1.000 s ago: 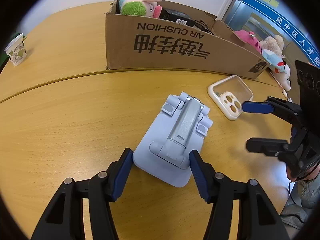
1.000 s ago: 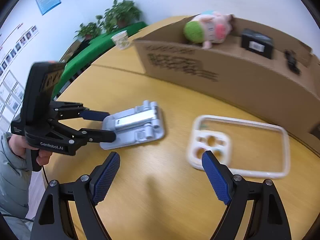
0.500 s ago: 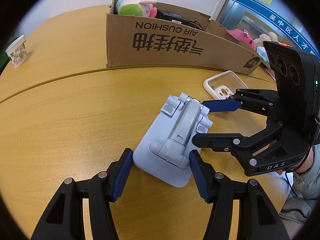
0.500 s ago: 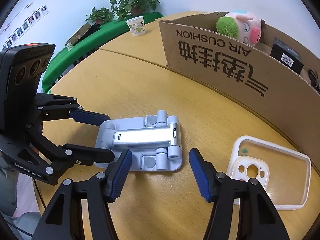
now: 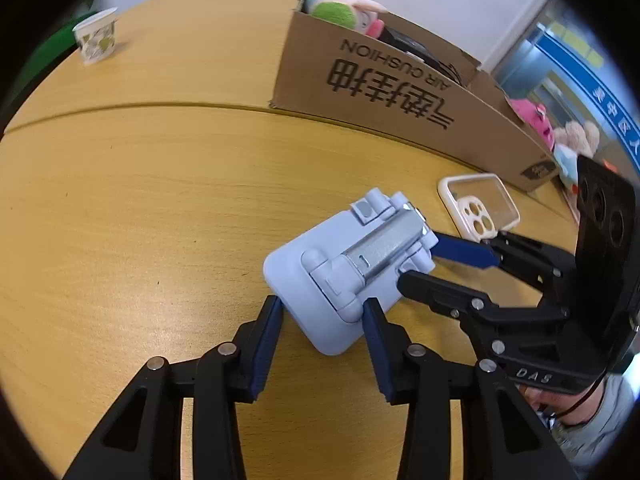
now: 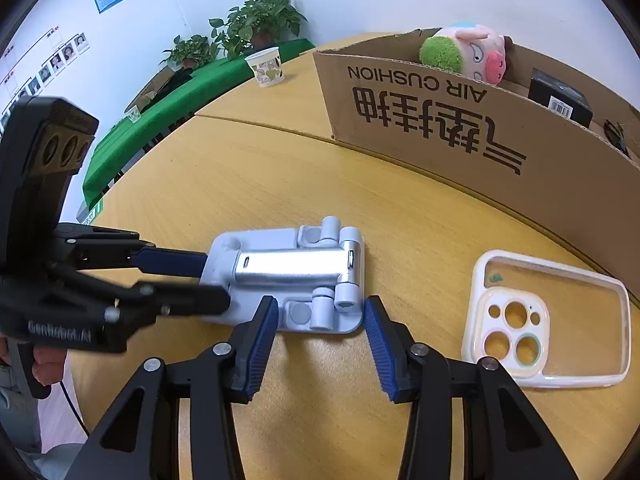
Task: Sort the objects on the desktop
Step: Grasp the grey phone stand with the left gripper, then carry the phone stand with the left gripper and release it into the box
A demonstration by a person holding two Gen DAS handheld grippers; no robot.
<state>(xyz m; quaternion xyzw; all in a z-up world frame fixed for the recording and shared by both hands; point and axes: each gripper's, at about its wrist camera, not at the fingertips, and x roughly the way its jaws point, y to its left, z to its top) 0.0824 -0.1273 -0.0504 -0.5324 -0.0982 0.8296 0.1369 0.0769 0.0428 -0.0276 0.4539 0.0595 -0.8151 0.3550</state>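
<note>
Closing in from both sides, the two claws now meet at the phone stand (image 5: 344, 268), which a second ago only the left claw (image 5: 322, 326) attended. In the left wrist view its blue pads straddle the stand's near end, closer together than before but with a slight gap on each side, so it is spread rather than pinching. The stand has turned on the desk (image 5: 140, 208), its folded metal arm now pointing toward the right instead of straight away, and it lies flat as far as the views show.

The right claw (image 6: 320, 322) has swung away from the phone case (image 6: 546, 314) and come up to the stand's hinged end; its pads flank that end, also spread, apparently not yet touching (the far finger's tip is hidden behind the stand in the left wrist view).

Beyond, the case lies alone on the desk, well apart from the stand. Farther still stands the cardboard box (image 6: 460, 136), with a plush toy (image 6: 466, 56) and a black carton (image 6: 560, 98) already inside.

Judging by this, a two-handed lift into the box is being prepared; neither grip is made yet.
</note>
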